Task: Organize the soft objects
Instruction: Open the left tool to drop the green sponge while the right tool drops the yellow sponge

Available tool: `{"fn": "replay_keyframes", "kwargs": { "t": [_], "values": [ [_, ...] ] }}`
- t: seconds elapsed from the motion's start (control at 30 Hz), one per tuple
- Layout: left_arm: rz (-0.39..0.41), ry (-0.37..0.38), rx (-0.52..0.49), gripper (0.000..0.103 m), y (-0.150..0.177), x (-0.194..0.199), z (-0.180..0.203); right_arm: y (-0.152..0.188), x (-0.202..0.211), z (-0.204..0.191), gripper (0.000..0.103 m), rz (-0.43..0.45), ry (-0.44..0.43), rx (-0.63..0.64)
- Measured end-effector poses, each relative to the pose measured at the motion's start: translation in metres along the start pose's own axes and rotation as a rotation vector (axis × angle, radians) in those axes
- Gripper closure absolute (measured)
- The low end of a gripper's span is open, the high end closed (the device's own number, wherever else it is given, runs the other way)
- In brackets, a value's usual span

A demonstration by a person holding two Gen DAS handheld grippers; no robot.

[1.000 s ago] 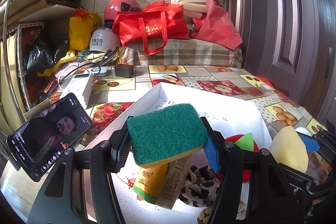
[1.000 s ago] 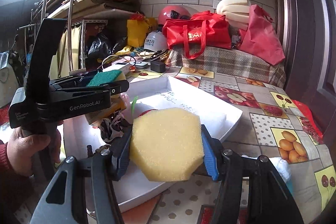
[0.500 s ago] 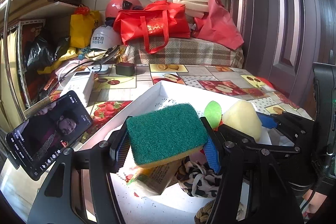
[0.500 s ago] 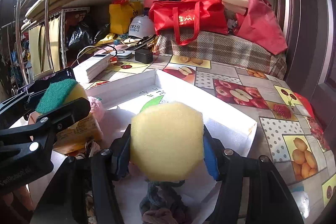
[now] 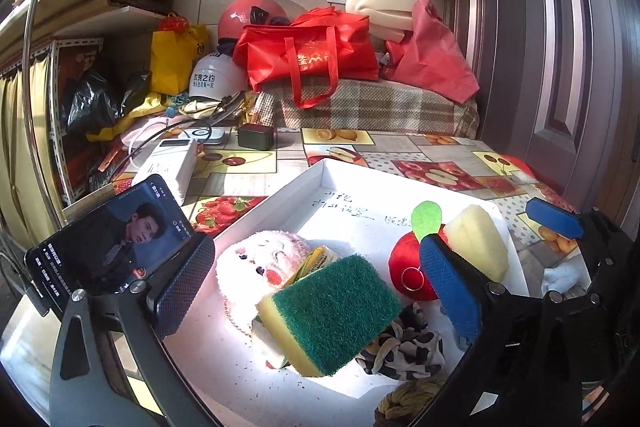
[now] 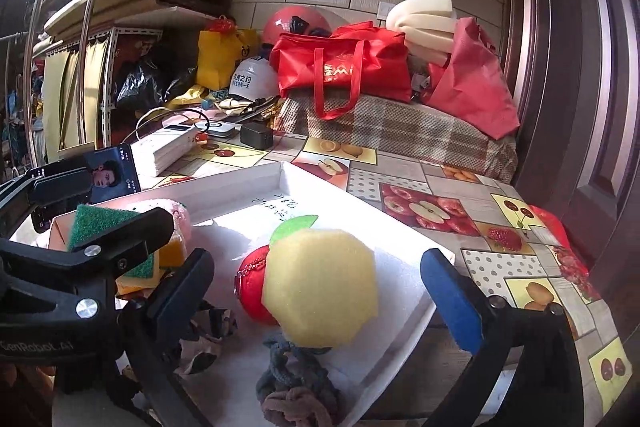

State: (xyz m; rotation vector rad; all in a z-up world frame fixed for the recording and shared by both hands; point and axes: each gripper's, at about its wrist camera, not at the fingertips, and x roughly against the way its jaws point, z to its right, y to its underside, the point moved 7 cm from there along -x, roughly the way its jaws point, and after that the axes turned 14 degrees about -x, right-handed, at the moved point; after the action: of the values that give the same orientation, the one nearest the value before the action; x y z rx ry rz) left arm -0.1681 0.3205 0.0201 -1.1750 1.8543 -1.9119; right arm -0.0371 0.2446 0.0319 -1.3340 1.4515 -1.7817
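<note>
My left gripper [image 5: 316, 291] hangs over the white tray [image 5: 280, 195], its jaws opening. The green-and-yellow sponge [image 5: 336, 311] lies tilted between the pads, touching neither, on a packet and a white plush face [image 5: 260, 259]. The right gripper [image 6: 316, 295] is beside it with jaws opening too. The yellow sponge [image 6: 320, 287] sits free between its pads, against a red plush apple [image 6: 252, 283]. In the left wrist view the yellow sponge [image 5: 476, 243] shows to the right. In the right wrist view the green sponge [image 6: 100, 223] peeks out behind the left gripper's arm.
The tray also holds a leopard-print scrunchie [image 5: 404, 347] and a grey braided cloth [image 6: 292, 367]. A phone [image 5: 112, 243] stands propped left of the tray. A white box [image 5: 168, 167], a charger and cables lie behind it. Bags and helmets crowd the back.
Both grippers went from shut on their sponges to wide open. The green sponge dropped onto the things in the tray. The right gripper came in from the right over the tray.
</note>
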Motion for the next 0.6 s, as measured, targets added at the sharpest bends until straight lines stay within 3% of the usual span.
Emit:
{"fn": "replay_keyframes", "kwargs": {
  "t": [0.6],
  "values": [
    [0.061, -0.037, -0.008, 0.000, -0.003, 0.011, -0.004, 0.000, 0.009, 0.010, 0.000, 0.028, -0.005, -0.054]
  ]
}}
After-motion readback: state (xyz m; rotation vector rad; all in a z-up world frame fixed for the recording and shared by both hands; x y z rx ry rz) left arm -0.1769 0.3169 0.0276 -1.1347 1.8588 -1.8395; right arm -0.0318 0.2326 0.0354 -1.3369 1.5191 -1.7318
